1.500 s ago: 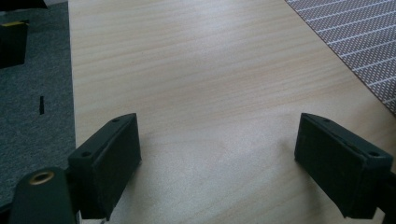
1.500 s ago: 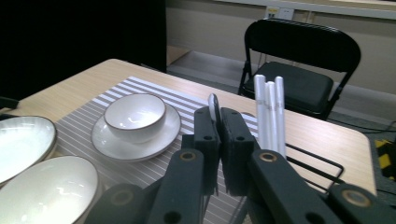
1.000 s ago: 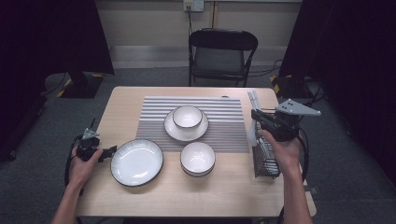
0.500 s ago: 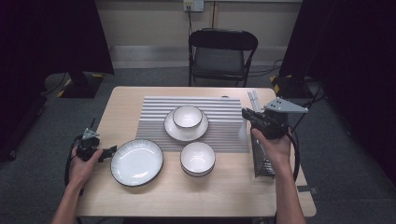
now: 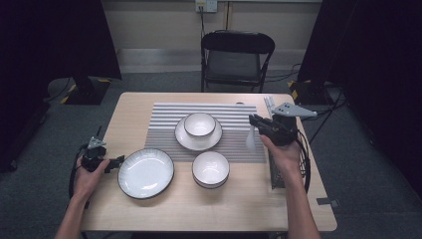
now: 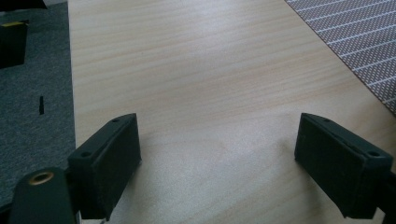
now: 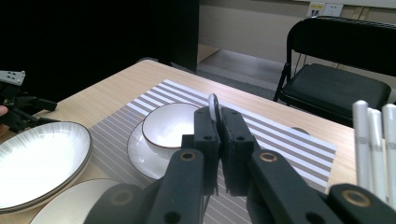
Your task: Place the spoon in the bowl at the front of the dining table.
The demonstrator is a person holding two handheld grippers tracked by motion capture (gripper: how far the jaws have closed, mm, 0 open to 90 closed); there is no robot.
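My right gripper (image 5: 254, 120) hovers over the right edge of the striped mat (image 5: 161, 127), shut on a thin white utensil (image 5: 250, 140) that hangs below the jaws. In the right gripper view the utensil's rounded edge (image 7: 214, 105) sticks up between the closed jaws of the gripper (image 7: 219, 119). Ahead of it a white bowl (image 5: 199, 124) sits on a saucer (image 5: 185, 138). My left gripper (image 5: 118, 162) rests at the table's left edge beside a large white plate (image 5: 146, 172). Its jaws (image 6: 217, 140) stand wide open over bare wood.
A second white bowl (image 5: 211, 168) stands near the front of the mat. A metal rack (image 5: 276, 172) lies along the table's right side, its white prongs (image 7: 373, 140) close to my right gripper. A black folding chair (image 5: 236, 55) stands behind the table (image 5: 199, 214).
My right gripper has moved left, from above the rack to over the mat's right edge, carrying the white utensil. The left gripper has stayed put.
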